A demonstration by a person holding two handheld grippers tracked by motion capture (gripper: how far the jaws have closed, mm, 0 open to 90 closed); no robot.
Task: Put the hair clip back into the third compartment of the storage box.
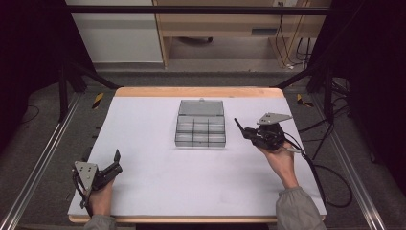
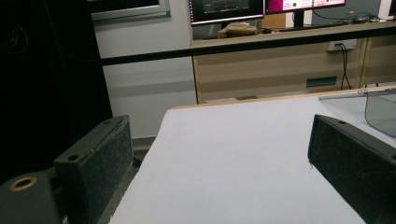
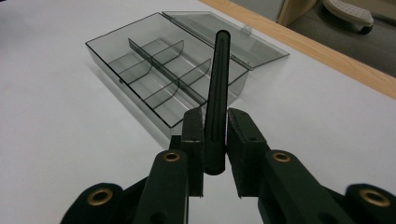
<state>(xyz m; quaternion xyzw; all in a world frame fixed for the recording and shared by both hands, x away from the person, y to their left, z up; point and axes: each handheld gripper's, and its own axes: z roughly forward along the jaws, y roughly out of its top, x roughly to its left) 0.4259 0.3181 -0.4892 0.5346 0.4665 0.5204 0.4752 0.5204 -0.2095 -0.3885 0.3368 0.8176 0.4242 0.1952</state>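
A clear smoky organiser box (image 1: pixel 201 130) with several empty compartments lies open at the middle of the white table, its lid (image 1: pixel 201 107) folded flat behind it. To the right of the box, my right gripper (image 1: pixel 246 132) is shut on a slim black rod (image 1: pixel 238 126) that points up and toward the box. In the right gripper view the rod (image 3: pixel 217 84) sticks out from between the pads of the right gripper (image 3: pixel 215 114), over the box (image 3: pixel 126 65). My left gripper (image 1: pixel 117 162) stands open and empty at the front left, and its jaws (image 2: pixel 219 135) frame bare table.
The white mat (image 1: pixel 153 182) covers the table up to a wooden edge (image 1: pixel 198 91) at the back. A black cable (image 1: pixel 325 177) trails off the right side. Black frame posts stand at both back corners. The box's lid edge (image 2: pixel 380 109) shows at the far right in the left gripper view.
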